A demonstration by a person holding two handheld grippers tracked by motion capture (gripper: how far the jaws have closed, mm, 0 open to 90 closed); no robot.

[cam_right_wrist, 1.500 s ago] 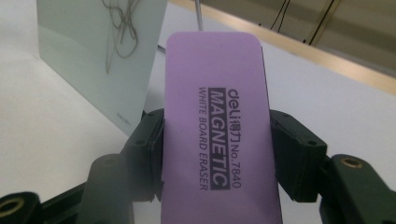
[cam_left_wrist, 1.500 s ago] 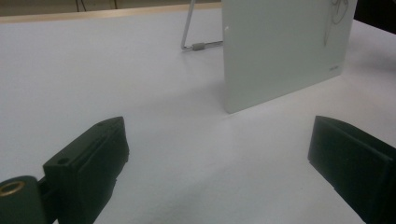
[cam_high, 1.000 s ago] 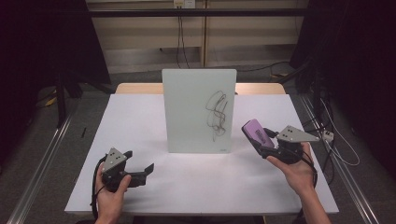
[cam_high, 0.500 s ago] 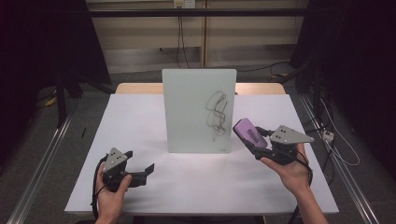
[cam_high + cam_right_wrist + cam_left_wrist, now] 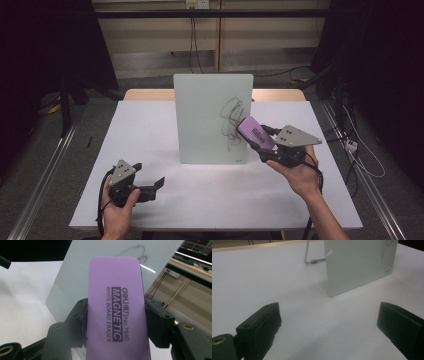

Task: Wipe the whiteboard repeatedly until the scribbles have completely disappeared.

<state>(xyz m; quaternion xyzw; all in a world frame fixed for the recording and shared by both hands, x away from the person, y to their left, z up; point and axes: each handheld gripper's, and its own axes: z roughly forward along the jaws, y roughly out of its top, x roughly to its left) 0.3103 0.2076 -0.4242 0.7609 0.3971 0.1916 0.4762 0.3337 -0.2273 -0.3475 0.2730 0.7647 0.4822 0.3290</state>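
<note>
White tabletop (image 5: 165, 130) is taking up the high view, with a small whiteboard (image 5: 205, 115) standing upright near its middle and black scribbles (image 5: 234, 122) sitting on the board's right half. The right gripper (image 5: 260, 142) is holding a purple eraser (image 5: 254, 133) close to the lower scribbles — whether it is touching the board yet I cannot tell from above. The step in hand looks to be the approach for wiping; the next move is probably calling for the eraser's face to be pressed flat against the marks and swept across them. The left gripper (image 5: 155, 186) is resting low on the table, well apart from the board.

Looking along the left gripper (image 5: 329, 322), its jaws are standing wide with nothing between them (the whiteboard (image 5: 359, 265) is leaning on its wire stand beyond).

Along the right gripper (image 5: 116, 320), the jaws are clamping the eraser (image 5: 116, 300) by its long sides — its far end is pointing up at the whiteboard (image 5: 80, 272) and the scribbles (image 5: 136, 251) just above it.
</note>
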